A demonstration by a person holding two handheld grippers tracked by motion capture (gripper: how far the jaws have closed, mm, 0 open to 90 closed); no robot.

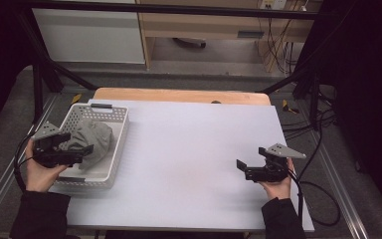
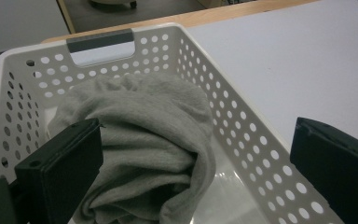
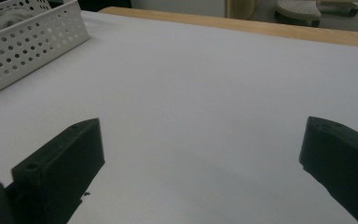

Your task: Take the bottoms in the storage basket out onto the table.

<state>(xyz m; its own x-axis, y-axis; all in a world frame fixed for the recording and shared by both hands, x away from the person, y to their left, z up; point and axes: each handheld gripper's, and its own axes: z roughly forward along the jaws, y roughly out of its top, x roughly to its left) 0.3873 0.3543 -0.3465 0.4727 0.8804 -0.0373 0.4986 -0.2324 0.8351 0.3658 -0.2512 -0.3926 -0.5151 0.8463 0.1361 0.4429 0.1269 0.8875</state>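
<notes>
A crumpled grey cloth (image 1: pixel 93 139) lies in a white perforated basket (image 1: pixel 121 130) at the table's left side. My left gripper (image 1: pixel 83 151) hovers over the basket's near half, open, its jaws pointing at the cloth. In the left gripper view the cloth (image 2: pixel 140 140) bulges between the wide-apart jaws of that gripper (image 2: pixel 196 161), close against the left jaw, inside the basket (image 2: pixel 168 32). My right gripper (image 1: pixel 243 168) stands open low over the bare white table top at the right, nothing between its jaws (image 3: pixel 200 163).
The white table top (image 1: pixel 189 149) has a wooden strip (image 1: pixel 179 94) along its far edge. In the right gripper view the basket (image 3: pixel 32 42) sits far off at the upper left. Black frame bars and cables run around the table.
</notes>
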